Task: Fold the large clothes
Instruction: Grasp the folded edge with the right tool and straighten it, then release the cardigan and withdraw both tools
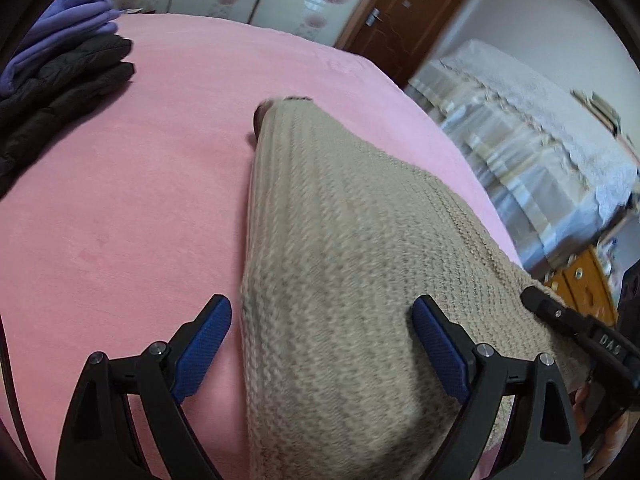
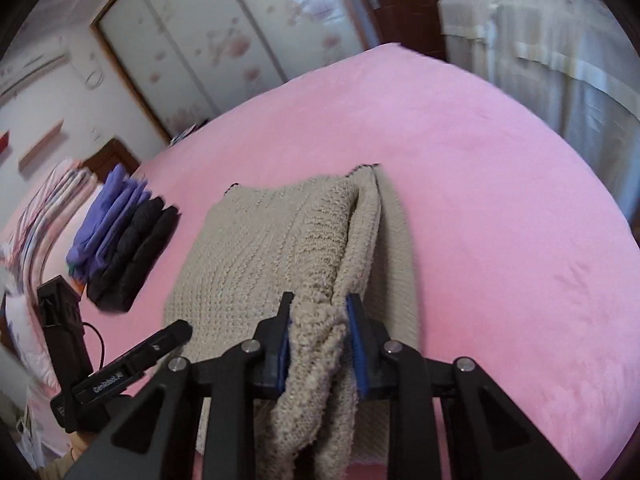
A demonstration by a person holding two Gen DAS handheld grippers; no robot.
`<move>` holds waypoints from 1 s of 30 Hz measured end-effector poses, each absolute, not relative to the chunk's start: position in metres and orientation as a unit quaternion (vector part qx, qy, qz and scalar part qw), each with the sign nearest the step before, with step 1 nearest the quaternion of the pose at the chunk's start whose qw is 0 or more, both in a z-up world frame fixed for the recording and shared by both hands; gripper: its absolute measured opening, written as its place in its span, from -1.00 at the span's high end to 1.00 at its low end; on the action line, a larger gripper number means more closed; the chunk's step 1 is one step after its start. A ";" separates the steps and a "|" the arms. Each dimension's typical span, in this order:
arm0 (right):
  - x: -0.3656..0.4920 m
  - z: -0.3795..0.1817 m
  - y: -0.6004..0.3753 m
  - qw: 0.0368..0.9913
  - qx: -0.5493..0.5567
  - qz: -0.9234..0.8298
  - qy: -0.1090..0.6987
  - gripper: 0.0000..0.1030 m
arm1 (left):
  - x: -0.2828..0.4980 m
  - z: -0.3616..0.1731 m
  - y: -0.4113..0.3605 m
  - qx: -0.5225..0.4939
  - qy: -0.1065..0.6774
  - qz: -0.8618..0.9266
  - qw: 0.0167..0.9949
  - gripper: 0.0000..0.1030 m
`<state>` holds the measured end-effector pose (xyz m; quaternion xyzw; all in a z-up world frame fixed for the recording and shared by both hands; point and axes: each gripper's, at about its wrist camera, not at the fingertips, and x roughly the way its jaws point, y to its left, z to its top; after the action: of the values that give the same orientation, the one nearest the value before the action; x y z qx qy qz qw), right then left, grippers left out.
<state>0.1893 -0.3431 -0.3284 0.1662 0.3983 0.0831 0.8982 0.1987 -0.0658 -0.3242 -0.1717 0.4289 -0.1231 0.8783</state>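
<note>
On the pink fleece bed cover the beige knitted sweater lay partly folded, its long axis running away from both grippers toward the far edge of the bed. At the left side, the left gripper stood with its jaws spread wide and holding nothing; the sweater's left edge lay between its blue pads, below them. To the right, the right gripper had its jaws clenched on a bunched edge of the sweater, lifted off the cover. I judge the right hand nearer to lead the fold, across the long axis toward the left
</note>
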 end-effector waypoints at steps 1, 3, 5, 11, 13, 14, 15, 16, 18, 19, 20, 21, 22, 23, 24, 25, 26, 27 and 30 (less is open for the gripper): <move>0.185 -0.338 -0.348 0.897 0.174 0.078 0.399 0.53 | 0.197 -0.327 -0.070 -0.164 0.432 -0.123 0.878 -0.77; 0.181 -0.361 -0.352 0.894 0.180 0.069 0.405 0.53 | 0.194 -0.336 -0.079 -0.143 0.439 -0.118 0.879 -0.77; 0.177 -0.386 -0.352 0.894 0.181 0.059 0.407 0.51 | 0.192 -0.345 -0.084 -0.129 0.442 -0.113 0.880 -0.77; 0.174 -0.387 -0.348 0.900 0.181 0.046 0.393 0.33 | 0.191 -0.345 -0.082 -0.120 0.438 -0.105 0.885 -0.80; 0.175 -0.379 -0.346 0.899 0.170 0.030 0.402 0.19 | 0.187 -0.337 -0.083 -0.105 0.437 -0.107 0.887 -0.79; 0.174 -0.376 -0.346 0.899 0.166 0.020 0.405 0.04 | 0.186 -0.333 -0.082 -0.100 0.437 -0.107 0.888 -0.79; 0.172 -0.372 -0.347 0.899 0.166 0.014 0.405 0.03 | 0.183 -0.328 -0.081 -0.097 0.435 -0.108 0.888 -0.80; 0.170 -0.366 -0.347 0.898 0.168 0.011 0.405 0.03 | 0.181 -0.323 -0.081 -0.095 0.434 -0.109 0.889 -0.80; 0.164 -0.356 -0.349 0.900 0.165 0.006 0.404 0.03 | 0.173 -0.311 -0.079 -0.094 0.429 -0.107 0.892 -0.80; 0.162 -0.349 -0.346 0.903 0.161 0.010 0.399 0.02 | 0.171 -0.306 -0.078 -0.095 0.426 -0.107 0.893 -0.80; 0.159 -0.344 -0.344 0.906 0.157 0.014 0.393 0.03 | 0.166 -0.299 -0.077 -0.094 0.423 -0.105 0.895 -0.83; 0.156 -0.338 -0.341 0.910 0.151 0.019 0.386 0.03 | 0.164 -0.294 -0.076 -0.092 0.421 -0.101 0.897 -0.84; 0.152 -0.332 -0.337 0.915 0.144 0.027 0.376 0.03 | 0.162 -0.290 -0.076 -0.088 0.420 -0.097 0.898 -0.88; 0.149 -0.326 -0.332 0.920 0.137 0.037 0.365 0.03 | 0.160 -0.286 -0.077 -0.084 0.420 -0.092 0.899 -0.89; 0.145 -0.320 -0.326 0.924 0.130 0.047 0.356 0.03 | 0.157 -0.282 -0.077 -0.081 0.418 -0.089 0.901 -0.89; 0.142 -0.316 -0.320 0.927 0.120 0.057 0.351 0.03 | 0.154 -0.278 -0.077 -0.079 0.416 -0.089 0.902 -0.89; 0.139 -0.312 -0.310 0.928 0.106 0.070 0.350 0.03 | 0.152 -0.276 -0.077 -0.079 0.414 -0.089 0.903 -0.89; 0.137 -0.311 -0.302 0.928 0.095 0.078 0.351 0.04 | 0.148 -0.273 -0.077 -0.078 0.409 -0.088 0.905 -0.89; 0.127 -0.312 -0.275 0.929 0.056 0.107 0.350 0.26 | 0.137 -0.271 -0.077 -0.075 0.404 -0.083 0.908 -0.88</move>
<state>0.1268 -0.2752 -0.3124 0.0558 0.3498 0.1074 0.9290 0.1372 -0.0770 -0.2710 -0.0747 0.4036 -0.0830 0.9081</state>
